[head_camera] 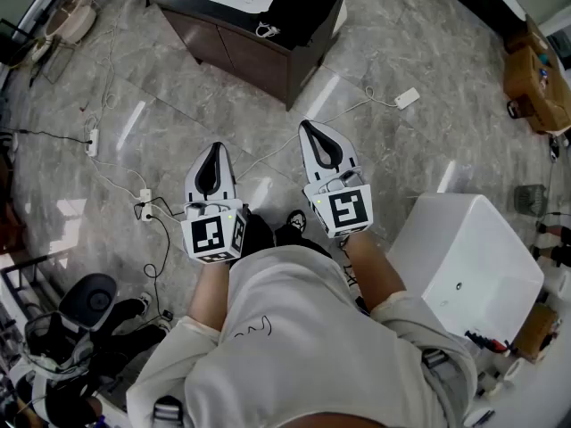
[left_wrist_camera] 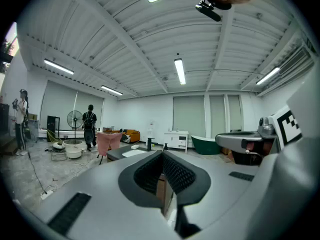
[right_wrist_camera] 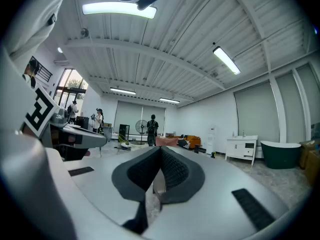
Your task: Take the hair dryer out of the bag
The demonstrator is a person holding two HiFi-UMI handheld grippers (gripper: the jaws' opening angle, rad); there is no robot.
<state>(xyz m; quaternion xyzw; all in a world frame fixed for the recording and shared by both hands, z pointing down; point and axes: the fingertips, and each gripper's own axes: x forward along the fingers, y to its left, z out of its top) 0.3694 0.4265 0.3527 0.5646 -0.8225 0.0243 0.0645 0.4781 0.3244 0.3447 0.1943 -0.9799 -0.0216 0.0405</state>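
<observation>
Both grippers are held level in front of the person's body, over the marble floor. My left gripper (head_camera: 212,154) has its jaws together with nothing between them; the left gripper view (left_wrist_camera: 162,156) shows the same. My right gripper (head_camera: 314,132) is beside it, a little further forward, also shut and empty (right_wrist_camera: 160,151). Ahead stands a dark cabinet (head_camera: 223,43) with a white basin top. A black soft item (head_camera: 299,12), perhaps the bag, lies on its right end, with a coiled white cord (head_camera: 266,30) beside it. No hair dryer shows in any view.
White cables and power strips (head_camera: 143,199) trail over the floor ahead and to the left. A white tub (head_camera: 464,266) stands close on the right. A black device (head_camera: 89,301) sits at the lower left. People stand far off near a fan (left_wrist_camera: 75,120).
</observation>
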